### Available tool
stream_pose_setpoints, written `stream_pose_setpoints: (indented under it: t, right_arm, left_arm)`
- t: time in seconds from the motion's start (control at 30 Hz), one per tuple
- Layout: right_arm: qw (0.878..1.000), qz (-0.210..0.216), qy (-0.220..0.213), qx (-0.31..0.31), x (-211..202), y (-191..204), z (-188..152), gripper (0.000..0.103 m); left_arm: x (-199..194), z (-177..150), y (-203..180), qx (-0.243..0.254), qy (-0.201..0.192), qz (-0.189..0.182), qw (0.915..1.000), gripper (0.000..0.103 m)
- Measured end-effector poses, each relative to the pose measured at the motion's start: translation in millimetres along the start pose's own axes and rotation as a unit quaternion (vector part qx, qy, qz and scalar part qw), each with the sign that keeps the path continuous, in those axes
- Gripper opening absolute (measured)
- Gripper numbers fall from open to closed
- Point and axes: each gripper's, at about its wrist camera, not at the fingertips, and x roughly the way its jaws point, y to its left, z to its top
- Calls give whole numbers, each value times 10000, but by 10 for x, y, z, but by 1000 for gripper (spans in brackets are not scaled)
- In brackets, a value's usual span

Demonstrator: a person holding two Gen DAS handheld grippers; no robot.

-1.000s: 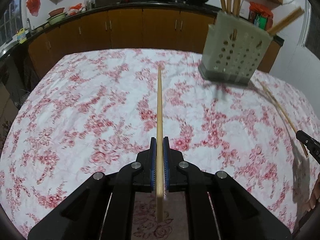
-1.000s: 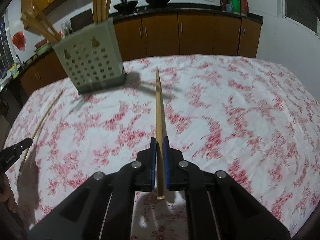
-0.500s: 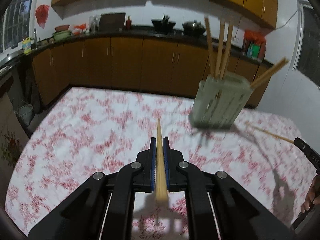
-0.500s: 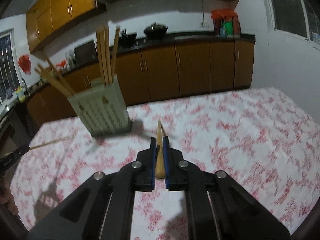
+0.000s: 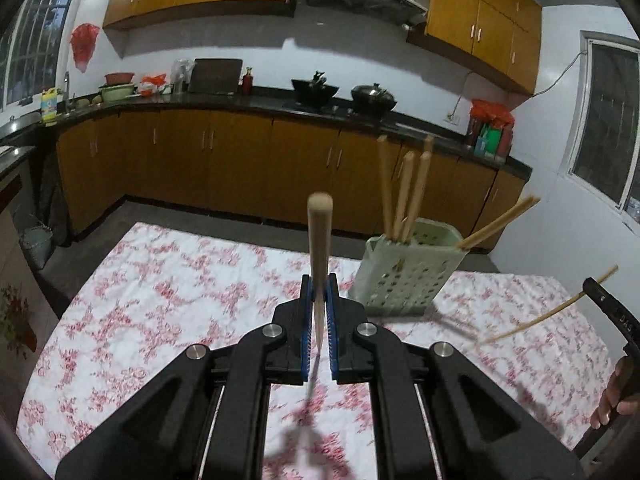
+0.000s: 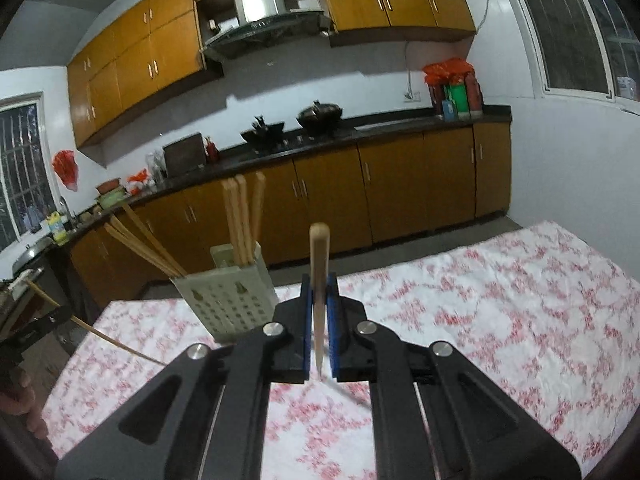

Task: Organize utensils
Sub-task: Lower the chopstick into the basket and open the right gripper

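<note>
My left gripper (image 5: 319, 286) is shut on a wooden chopstick (image 5: 319, 240) that sticks up and forward between its blue pads. My right gripper (image 6: 319, 288) is likewise shut on a second chopstick (image 6: 319, 264). Both hang well above the floral tablecloth (image 5: 168, 304). A pale green perforated utensil holder (image 5: 404, 276) stands on the cloth, right of the left gripper; it appears left of the right gripper as the holder (image 6: 226, 300). Several chopsticks stand in it. At the left view's right edge, the right gripper's finger (image 5: 608, 304) carries its chopstick (image 5: 536, 320).
Wooden kitchen cabinets (image 5: 240, 168) and a dark counter with woks (image 5: 316, 90) run behind the table. The far table edge (image 5: 224, 236) drops to the floor. A person's fingers (image 5: 616, 396) show at the lower right. A window (image 6: 568, 24) is on the right wall.
Both grippers have risen and tilted up with their chopsticks. The table has dropped lower in both views, and the cabinets and walls now fill the upper half. The holder looks smaller and farther.
</note>
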Motion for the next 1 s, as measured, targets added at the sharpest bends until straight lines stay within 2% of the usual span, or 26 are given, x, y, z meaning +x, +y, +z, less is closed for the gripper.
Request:
stream_pose_setpoints:
  t: [0.33, 0.47, 0.63, 0.8, 1.0]
  right_arm:
    - [9926, 807, -908, 10, -366, 344, 708, 8]
    - [9875, 956, -1255, -45, -395, 491, 943, 8]
    - [9841, 966, -1482, -145, -234, 653, 1112, 8]
    - [9842, 867, -1520, -258, 57, 758, 1159, 8]
    - [9887, 793, -1243, -275, 510, 764, 1071, 8]
  left_arm:
    - [-247, 482, -412, 119, -738, -496, 9960, 7]
    - [-276, 702, -580, 81, -1064, -653, 9921, 7]
    - [-161, 912, -727, 87, -1413, -658, 9877, 7]
    - [135, 949, -777, 134, -1336, -553, 9894, 7]
    - [424, 822, -765, 169, -1084, -544, 9925, 7]
